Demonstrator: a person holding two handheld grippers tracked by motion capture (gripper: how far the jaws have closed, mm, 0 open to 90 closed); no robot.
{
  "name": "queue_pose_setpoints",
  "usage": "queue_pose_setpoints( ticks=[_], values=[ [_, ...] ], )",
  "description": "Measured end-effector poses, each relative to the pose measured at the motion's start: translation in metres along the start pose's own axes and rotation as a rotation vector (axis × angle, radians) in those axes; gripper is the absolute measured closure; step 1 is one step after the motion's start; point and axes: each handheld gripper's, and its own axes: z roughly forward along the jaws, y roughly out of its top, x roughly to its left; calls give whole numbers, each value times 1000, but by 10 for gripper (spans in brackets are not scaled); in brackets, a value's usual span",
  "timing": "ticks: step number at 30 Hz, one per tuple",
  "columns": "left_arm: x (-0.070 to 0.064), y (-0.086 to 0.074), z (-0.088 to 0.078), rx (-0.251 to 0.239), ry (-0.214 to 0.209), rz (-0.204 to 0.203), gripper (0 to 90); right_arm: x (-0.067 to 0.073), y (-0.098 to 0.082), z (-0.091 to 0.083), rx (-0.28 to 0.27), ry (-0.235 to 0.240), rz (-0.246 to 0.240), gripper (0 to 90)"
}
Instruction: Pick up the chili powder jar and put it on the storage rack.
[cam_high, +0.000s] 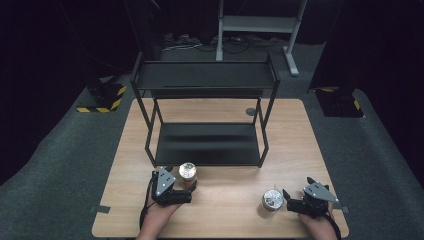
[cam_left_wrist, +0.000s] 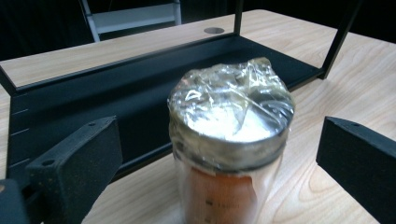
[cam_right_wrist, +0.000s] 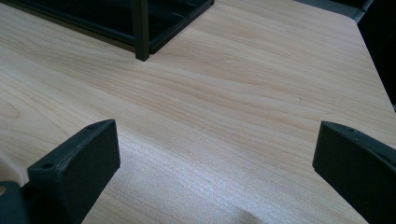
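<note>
Spanning centre of dark rm: pale wood table (cam_high: 225, 192) w/ black rack (cam_high: 206, 145).

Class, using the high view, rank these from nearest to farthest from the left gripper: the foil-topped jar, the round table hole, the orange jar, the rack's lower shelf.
1. Orange jar, right at the left gripper.
2. Lower shelf, just behind.
3. Foil-topped jar, front right.
4. Table hole, far back.

Dark room, grey carpet floor (cam_high: 60, 165), light wooden table (cam_high: 230, 200), grey metal stand (cam_high: 257, 25) behind, hazard-striped bases (cam_high: 102, 97)
</note>
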Motion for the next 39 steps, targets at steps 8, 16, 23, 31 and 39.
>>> queue_pose_setpoints(
  ticks=[8, 16, 23, 31, 39],
  values=[
    [2, -3, 9, -21, -6, -26, 11, 0, 1, 0, 3, 3, -5, 0],
    [-1, -7, 9, -50, 1, -12, 138, -1, 0, 0, 0, 4, 2, 0],
    [-2, -13, 8, -61, -6, -5, 224, -1, 0, 0, -1, 4, 2, 0],
    [0, -18, 8, -80, -18, -10, 328, -2, 0, 0, -1, 6, 5, 0],
    [-4, -16, 7, -83, 1, -4, 341, -1, 0, 0, 2, 6, 3, 0]
  ],
)
